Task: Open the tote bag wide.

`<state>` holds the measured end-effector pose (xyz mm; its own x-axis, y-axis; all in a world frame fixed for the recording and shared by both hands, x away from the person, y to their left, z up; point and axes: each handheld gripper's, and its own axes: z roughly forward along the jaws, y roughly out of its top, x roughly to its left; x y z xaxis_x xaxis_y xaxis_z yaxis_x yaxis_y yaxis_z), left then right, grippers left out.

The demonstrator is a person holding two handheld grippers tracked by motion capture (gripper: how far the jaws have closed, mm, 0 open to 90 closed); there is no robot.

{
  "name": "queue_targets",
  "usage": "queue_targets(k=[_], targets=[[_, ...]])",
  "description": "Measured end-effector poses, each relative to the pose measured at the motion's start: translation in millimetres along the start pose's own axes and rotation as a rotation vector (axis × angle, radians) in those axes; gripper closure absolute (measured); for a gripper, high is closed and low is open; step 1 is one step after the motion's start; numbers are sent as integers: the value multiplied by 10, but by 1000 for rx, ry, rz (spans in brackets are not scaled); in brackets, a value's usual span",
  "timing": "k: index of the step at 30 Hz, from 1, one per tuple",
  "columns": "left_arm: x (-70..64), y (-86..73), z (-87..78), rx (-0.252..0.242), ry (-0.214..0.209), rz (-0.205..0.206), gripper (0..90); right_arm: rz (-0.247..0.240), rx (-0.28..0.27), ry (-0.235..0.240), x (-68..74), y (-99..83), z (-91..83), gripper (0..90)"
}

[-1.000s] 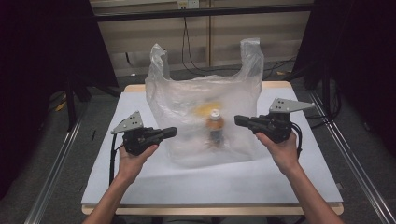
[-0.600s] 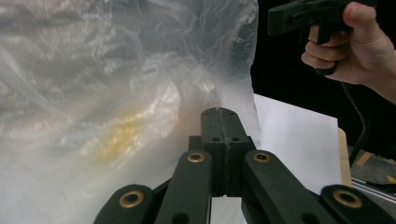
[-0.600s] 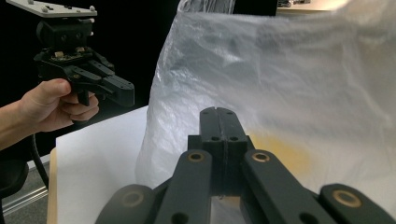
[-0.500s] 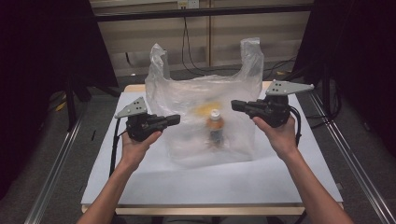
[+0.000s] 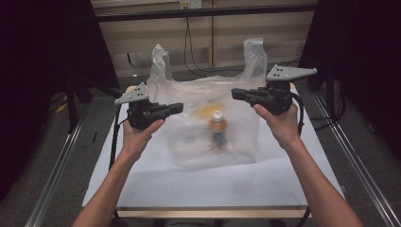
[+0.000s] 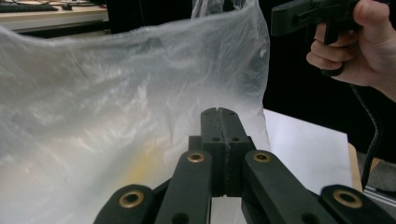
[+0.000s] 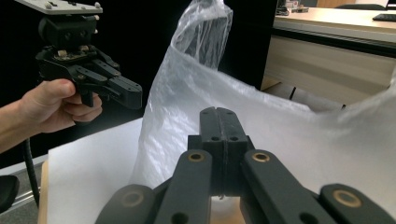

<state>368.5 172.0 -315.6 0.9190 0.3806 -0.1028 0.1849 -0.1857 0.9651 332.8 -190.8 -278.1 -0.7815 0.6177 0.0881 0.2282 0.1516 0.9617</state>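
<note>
A clear plastic bag [image 5: 208, 101] stands open on the white table [image 5: 213, 189], its two handles sticking up. Inside it a small bottle [image 5: 218, 128] with a white cap stands upright, and something yellow [image 5: 208, 109] lies behind it. My left gripper [image 5: 178, 108] hovers shut at the bag's left side, jaws pointing right. My right gripper [image 5: 235, 93] hovers shut at the bag's right side, jaws pointing left. In the left gripper view the shut gripper [image 6: 218, 112] faces the bag wall [image 6: 116, 93]. In the right gripper view the shut gripper [image 7: 218, 112] faces the bag [image 7: 210, 88].
Metal rails [image 5: 359, 165] run along both sides of the table. Cables [image 5: 189, 42] hang down the wall behind it. The other hand's gripper [image 6: 303, 14] is at the top right of the left gripper view, and the other hand's gripper [image 7: 126, 91] is at the left of the right gripper view.
Both grippers have risen from near the table to about the height of the bag's upper edge and moved slightly farther away. Both stay shut. The bag and bottle have not moved.
</note>
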Motion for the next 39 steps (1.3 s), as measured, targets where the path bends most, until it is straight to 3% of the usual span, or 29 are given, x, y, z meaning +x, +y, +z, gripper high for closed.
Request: queue_targets(k=[9,21,24,26,30,31,39], targets=[[119,280,82,-46,0,-4,900,-15,-6,-9,-58,266,108,900],[253,701,279,-35,1,3,900,-6,54,-65,-218,435,240,900],[283,747,358,-11,9,2,900,-1,76,-73,-254,452,279,900],[344,789,451,65,47,15,900,0,102,-91,-283,448,315,900],[419,782,505,109,68,-7,900,0,152,-97,-304,425,385,900],[445,749,535,145,76,-3,900,-4,165,-101,-302,418,402,900],[400,611,606,206,39,18,900,-17,227,-105,-268,340,499,900]])
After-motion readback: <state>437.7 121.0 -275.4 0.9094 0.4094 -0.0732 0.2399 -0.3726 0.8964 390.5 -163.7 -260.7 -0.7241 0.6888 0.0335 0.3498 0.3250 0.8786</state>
